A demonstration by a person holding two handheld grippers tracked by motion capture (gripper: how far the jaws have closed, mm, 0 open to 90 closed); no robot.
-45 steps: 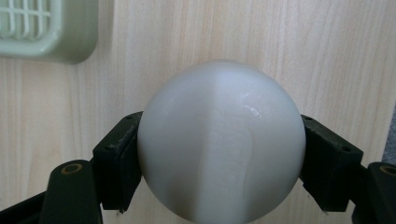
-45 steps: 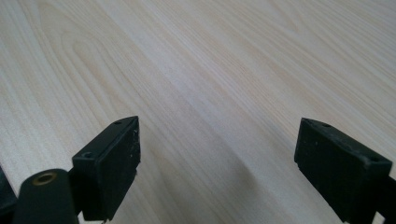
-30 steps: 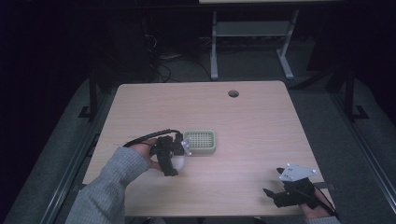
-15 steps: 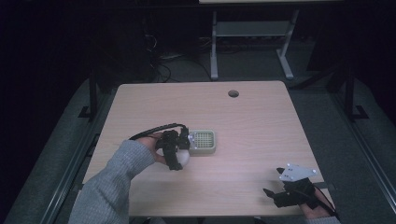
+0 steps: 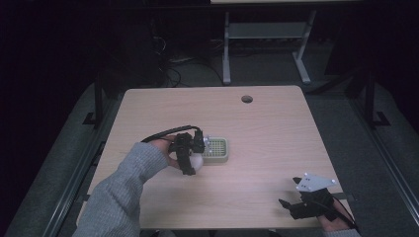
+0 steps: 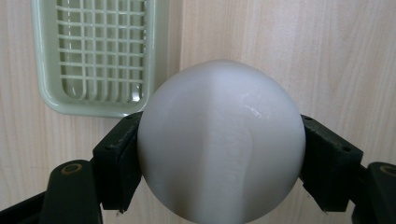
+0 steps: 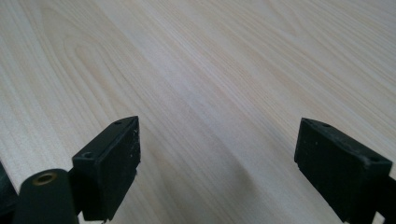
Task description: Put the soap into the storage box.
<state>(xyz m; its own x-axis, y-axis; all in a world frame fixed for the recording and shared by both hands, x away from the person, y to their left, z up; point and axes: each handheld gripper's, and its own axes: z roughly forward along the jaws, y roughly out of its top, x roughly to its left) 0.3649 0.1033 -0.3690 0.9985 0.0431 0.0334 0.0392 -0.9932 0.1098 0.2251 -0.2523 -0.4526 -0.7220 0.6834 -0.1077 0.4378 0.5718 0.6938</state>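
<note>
Left gripper (image 5: 190, 160): jaws pinch a white ball (image 6: 220, 140) from both sides, above the wooden table (image 5: 267, 128).
Green grid tray (image 5: 216, 150): on the table at 1 o'clock from the ball, apparently just beside it.
Right gripper (image 5: 296, 207): jaws spread wide, nothing between them, at the table's 5 o'clock corner.

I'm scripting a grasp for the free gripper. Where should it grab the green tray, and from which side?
Judging by shape: the green tray lies flat, with a raised rim around a grid floor. Pinch its right rim wall from above; the white ball in the left gripper crowds the left.
</note>
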